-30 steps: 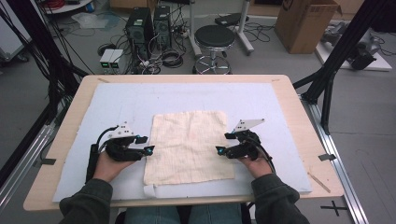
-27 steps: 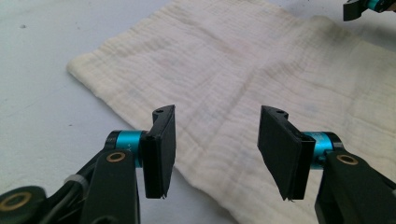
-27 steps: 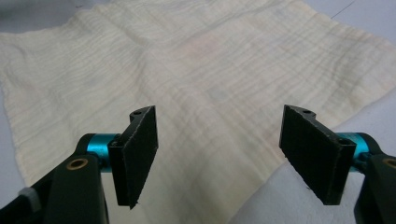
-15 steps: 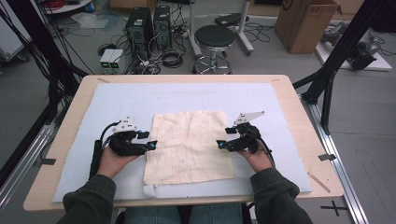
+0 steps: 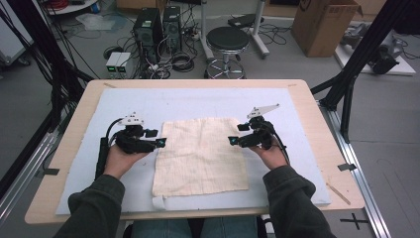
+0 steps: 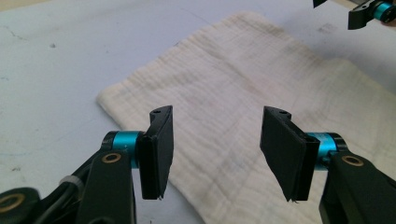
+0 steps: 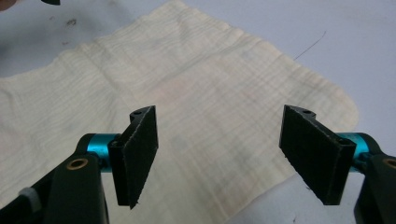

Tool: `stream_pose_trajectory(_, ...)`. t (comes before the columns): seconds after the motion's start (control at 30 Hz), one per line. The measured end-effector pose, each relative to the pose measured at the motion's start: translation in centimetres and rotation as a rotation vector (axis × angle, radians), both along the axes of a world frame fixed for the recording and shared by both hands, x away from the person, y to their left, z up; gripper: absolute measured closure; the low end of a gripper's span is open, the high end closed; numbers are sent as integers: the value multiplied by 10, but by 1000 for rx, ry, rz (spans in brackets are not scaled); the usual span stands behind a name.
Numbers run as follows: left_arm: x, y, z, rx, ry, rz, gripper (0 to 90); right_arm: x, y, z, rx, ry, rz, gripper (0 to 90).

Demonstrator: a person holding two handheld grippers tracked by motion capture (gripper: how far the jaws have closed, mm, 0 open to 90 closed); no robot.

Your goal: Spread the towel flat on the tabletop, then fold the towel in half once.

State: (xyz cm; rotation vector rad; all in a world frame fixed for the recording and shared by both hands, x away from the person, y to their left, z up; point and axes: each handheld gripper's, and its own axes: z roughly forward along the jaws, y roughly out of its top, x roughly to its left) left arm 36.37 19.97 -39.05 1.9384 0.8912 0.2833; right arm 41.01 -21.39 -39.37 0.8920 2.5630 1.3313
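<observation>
A cream cloth [image 5: 200, 156] lies flat on the pale blue mat [image 5: 198, 101]. My left gripper [image 5: 161, 142] hovers at the cloth's left edge, pointing inward, jaws open with nothing between them. In the left gripper view the jaws [image 6: 215, 140] stand apart above the cloth [image 6: 233, 84], near its far left corner. My right gripper [image 5: 232, 140] hovers at the cloth's right edge, facing the left one, also open. In the right gripper view the jaws [image 7: 219, 144] stand wide over the cloth [image 7: 187, 93], close to its rounded corner.
The mat covers a wooden table [image 5: 317, 124]. A small white tab [image 5: 157, 202] sticks out at the cloth's near left corner. A thin wooden stick [image 5: 338, 193] lies at the table's near right edge. Black frame posts [image 5: 346, 94] stand beside the table.
Both hands have slid along the cloth's side edges toward the far side of the table and risen slightly. The cloth has not moved.
</observation>
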Motion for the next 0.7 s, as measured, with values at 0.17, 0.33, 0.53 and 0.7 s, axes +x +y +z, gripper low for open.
stream_pose_trajectory(0.17,2,-1,1,7,-5,4,447,2,-2,0,0,-4,-2,278)
stream_pose_trajectory(0.33,4,-3,-1,14,1,1,449,5,-2,0,-6,-11,-5,281)
stream_pose_trajectory(0.53,14,0,-2,-11,8,41,465,12,-8,-2,-8,6,-21,285)
stream_pose_trajectory(0.7,25,-3,5,5,1,47,466,22,-6,15,-32,-16,-24,288)
